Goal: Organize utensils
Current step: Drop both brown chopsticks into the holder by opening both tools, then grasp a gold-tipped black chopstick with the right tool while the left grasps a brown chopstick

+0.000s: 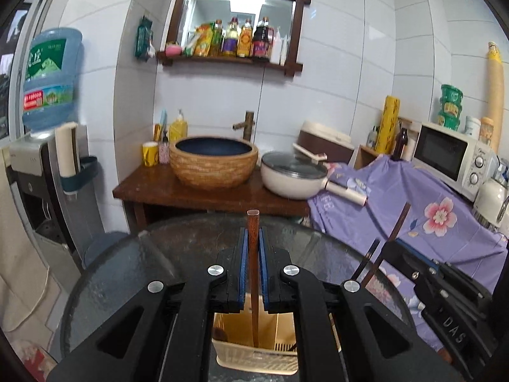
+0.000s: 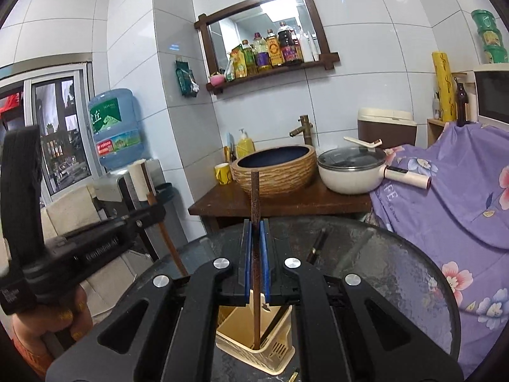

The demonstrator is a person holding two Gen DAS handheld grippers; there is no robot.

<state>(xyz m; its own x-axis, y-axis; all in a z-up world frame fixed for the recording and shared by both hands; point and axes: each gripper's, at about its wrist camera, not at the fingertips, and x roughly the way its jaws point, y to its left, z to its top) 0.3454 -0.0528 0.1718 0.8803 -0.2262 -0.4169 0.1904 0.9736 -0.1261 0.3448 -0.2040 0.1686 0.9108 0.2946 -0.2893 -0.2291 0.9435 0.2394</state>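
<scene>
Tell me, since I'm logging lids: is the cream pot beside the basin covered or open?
Covered. The cream pot has its glass lid seated on the rim.

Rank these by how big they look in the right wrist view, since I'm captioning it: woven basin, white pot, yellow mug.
1. Woven basin
2. White pot, close behind; both sit at similar depth, so the order is fairly safe.
3. Yellow mug, clearly smallest.
</scene>
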